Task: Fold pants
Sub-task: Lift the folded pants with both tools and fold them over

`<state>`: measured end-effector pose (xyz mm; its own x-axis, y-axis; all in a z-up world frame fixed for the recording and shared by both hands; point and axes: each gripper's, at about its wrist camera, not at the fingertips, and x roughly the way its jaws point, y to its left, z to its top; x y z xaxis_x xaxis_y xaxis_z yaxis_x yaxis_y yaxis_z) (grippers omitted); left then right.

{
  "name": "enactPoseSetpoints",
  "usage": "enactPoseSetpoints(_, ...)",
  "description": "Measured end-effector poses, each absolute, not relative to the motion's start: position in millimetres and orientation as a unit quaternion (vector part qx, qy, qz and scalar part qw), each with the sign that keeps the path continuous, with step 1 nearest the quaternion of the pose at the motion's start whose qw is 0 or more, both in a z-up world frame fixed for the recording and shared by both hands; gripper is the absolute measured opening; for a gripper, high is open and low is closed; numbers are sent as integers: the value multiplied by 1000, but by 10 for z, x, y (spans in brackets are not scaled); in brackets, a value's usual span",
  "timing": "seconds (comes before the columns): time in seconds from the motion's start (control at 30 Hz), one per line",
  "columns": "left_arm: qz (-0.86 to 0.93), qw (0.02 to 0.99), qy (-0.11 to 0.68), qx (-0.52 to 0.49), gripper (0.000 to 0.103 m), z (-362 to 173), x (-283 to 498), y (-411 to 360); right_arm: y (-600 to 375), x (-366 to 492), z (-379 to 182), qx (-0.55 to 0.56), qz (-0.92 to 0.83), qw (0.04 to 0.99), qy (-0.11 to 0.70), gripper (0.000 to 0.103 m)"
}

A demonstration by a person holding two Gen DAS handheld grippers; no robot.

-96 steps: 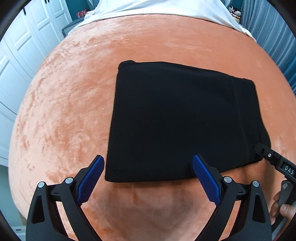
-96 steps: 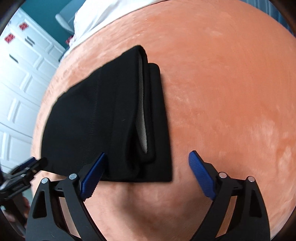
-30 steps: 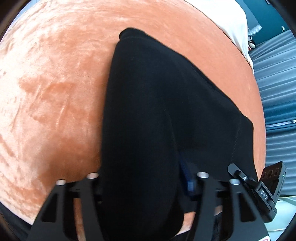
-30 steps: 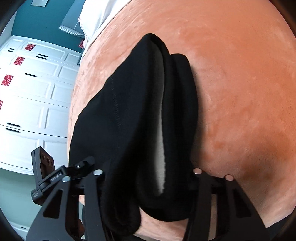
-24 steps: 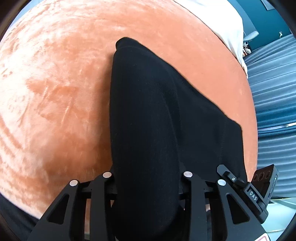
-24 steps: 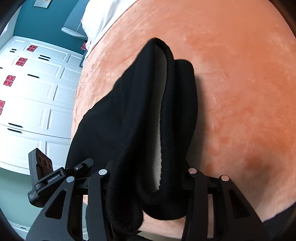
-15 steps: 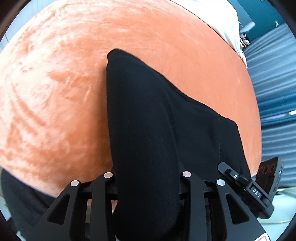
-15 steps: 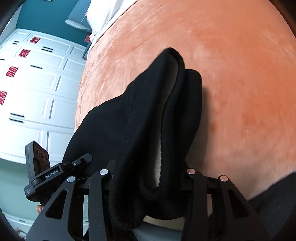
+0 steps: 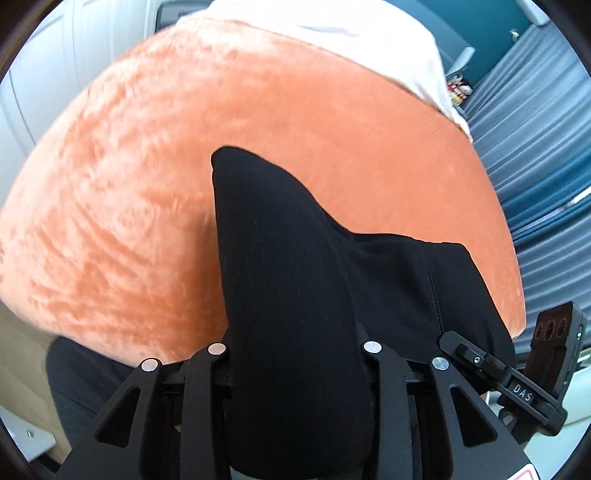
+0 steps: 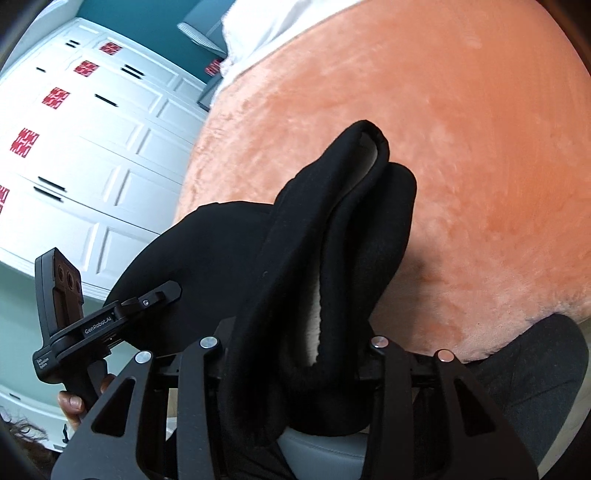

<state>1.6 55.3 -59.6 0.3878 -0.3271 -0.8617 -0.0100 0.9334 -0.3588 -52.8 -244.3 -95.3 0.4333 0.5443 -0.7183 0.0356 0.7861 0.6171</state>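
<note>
Both tongs — left tongs [image 9: 295,363], right tongs [image 10: 295,354] — angled down, clamp black pants [image 9: 291,295].

Looked out on an orange plush bedspread [image 9: 184,184], white sheet [image 9: 351,37] beyond — white panelled wardrobe doors [image 10: 92,147], teal wall [image 10: 155,18], blue-grey curtains [image 9: 535,129].

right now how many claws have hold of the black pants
2. The left claw clamps one near corner of the black pants; the right claw clamps the other, layered corner. Their pads are hidden by fabric.

Right gripper [image 10: 295,354] clamping folded black pants [image 10: 332,258], orange blanket [image 10: 461,147]
</note>
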Motion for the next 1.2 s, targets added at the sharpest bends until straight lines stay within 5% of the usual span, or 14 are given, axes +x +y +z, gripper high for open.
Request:
enactPoseSetpoints(0.4,-128,897,400,-136,30,664,63,534,-2552,-392,256,264,212,871,357,38)
enactPoseSetpoints(0.73,-145,948,258,-113,30,1686,860,443,-2682,414,1266,226,242,918,218,38)
enactPoseSetpoints(1.0,-141,963,204,-105,30,1936,1725,338,-2810,1290,1606,213,241,934,155,38)
enactPoseSetpoints(1.2,-146,962,196,-118,31,1592,2640,286,-2996,2188,1274,248,245,925,151,38)
